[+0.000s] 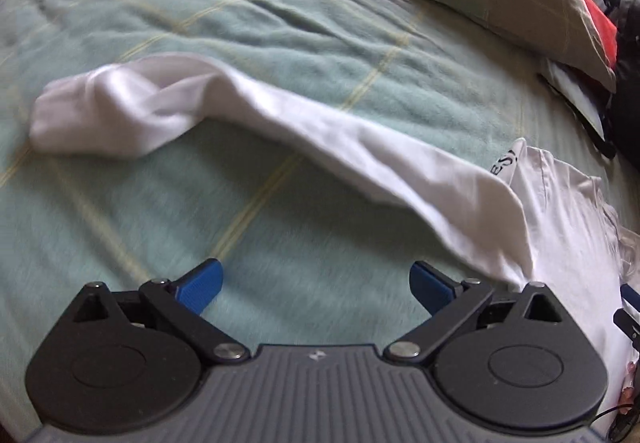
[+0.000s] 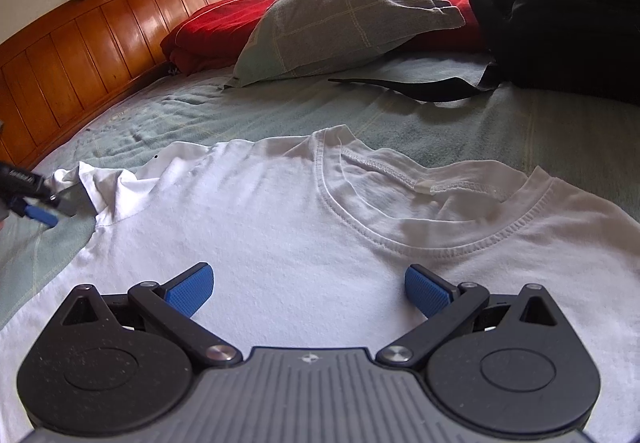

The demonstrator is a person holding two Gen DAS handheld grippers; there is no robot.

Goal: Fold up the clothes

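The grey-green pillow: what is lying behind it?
Behind the grey-green pillow lies a red cushion or folded blanket, then the wooden headboard. How far the red item extends is hidden.

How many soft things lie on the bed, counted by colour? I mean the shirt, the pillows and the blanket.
White: 1, the T-shirt
Grey-green: 2, the pillow and the blanket
Red: 1, the cushion
Total: 4
Both grippers, left and right, are open and hold nothing.
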